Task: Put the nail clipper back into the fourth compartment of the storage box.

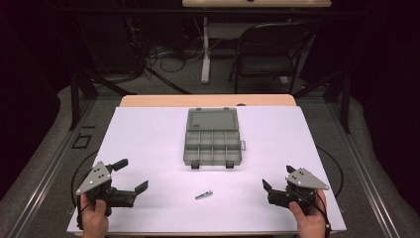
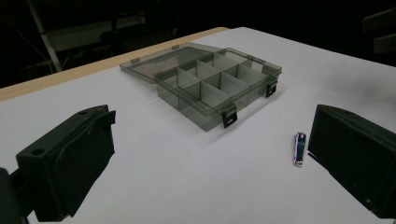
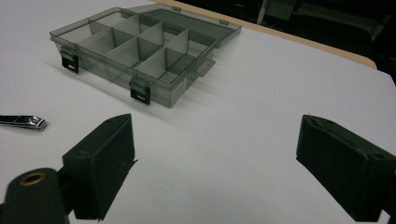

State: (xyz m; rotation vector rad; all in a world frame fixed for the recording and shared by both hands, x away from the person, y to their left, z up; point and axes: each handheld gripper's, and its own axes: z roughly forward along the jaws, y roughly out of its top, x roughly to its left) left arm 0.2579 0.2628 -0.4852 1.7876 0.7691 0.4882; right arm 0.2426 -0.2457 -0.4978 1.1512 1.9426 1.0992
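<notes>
A grey see-through compartment box lies open in the middle of the white table, its lid folded back flat. Its compartments look empty in both gripper views. A small metal nail clipper lies on the table in front of the box, also seen in the left gripper view and the right gripper view. My left gripper rests at the front left, open, holding nothing. My right gripper rests at the front right, open and empty too.
The white sheet covers a wooden tabletop whose far edge shows behind the box. Beyond the table stand a black folding chair, a white desk leg and cables on the floor. A hand grips each gripper at the front edge.
</notes>
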